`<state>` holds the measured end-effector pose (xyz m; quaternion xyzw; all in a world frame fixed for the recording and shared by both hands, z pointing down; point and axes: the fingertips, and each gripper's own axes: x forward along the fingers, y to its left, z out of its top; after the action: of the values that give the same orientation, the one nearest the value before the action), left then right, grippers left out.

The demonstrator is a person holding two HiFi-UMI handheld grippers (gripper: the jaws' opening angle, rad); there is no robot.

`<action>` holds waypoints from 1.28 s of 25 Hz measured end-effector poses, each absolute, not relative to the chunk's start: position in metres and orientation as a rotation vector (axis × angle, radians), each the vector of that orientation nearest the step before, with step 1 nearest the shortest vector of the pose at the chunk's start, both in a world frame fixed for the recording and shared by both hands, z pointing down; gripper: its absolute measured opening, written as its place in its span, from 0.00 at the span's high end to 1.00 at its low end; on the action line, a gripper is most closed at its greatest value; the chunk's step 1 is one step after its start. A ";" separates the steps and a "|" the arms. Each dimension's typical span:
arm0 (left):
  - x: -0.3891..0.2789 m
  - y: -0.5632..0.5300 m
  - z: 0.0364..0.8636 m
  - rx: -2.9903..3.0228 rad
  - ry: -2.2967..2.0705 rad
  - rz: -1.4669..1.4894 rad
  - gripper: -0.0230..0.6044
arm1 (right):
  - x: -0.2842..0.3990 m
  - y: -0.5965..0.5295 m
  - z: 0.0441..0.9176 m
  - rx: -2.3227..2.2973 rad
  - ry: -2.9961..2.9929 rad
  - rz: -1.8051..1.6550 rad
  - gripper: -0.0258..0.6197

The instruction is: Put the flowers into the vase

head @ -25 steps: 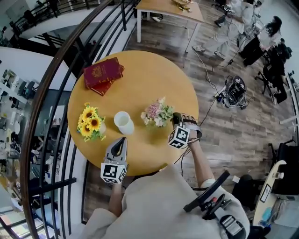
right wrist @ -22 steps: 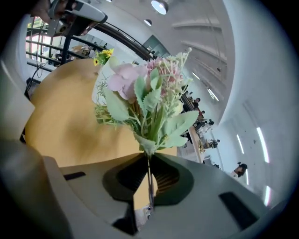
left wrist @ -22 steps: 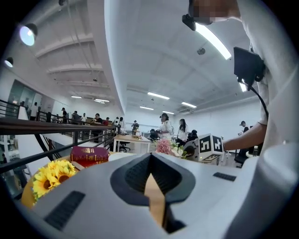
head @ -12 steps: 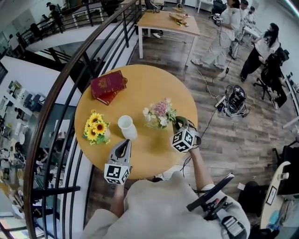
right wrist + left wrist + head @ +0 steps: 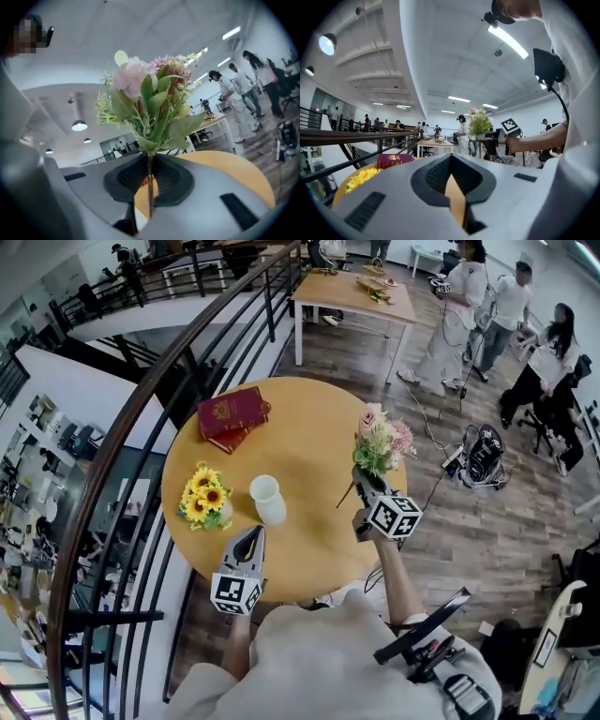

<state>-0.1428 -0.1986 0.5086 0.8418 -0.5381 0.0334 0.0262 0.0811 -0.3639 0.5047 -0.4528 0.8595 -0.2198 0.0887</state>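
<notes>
Nearest the person, the left gripper lay low over the near edge of the round wooden table, pointing toward the white vase; its jaws were together at the tips with nothing between them. To the right, the right gripper was held above the table's right edge, its jaws clamped on the thin stem of the flowers, a small bunch of pink and cream blooms with green leaves. The bunch stood upright in that grip, clear of the tabletop and well apart from the vase, which stood empty and upright just ahead of the left gripper. A bunch of sunflowers sat near the table's left edge, just beside the vase. Farther back on the table lay a stack of red books. A curved dark railing ran past the table's left side. Beyond, on the wooden floor, stood a rectangular table, with several people near it to the right.
</notes>
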 end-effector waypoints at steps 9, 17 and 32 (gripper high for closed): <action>-0.166 -0.188 0.509 2.513 -1.782 0.083 0.95 | 0.020 -0.374 0.467 -1.108 2.606 -0.575 0.89; -0.196 -0.175 0.507 2.395 -1.922 0.076 0.95 | -0.071 -0.380 0.384 -0.786 2.672 -0.410 0.89; -0.212 -0.164 0.520 2.288 -1.967 0.078 0.95 | -0.130 -0.365 0.443 -0.683 2.819 -0.452 0.89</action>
<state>-0.2122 -0.1639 0.5203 0.7566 -0.6505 0.0257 0.0614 -0.1303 -0.3647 0.4432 -0.2315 0.9552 -0.1530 0.1030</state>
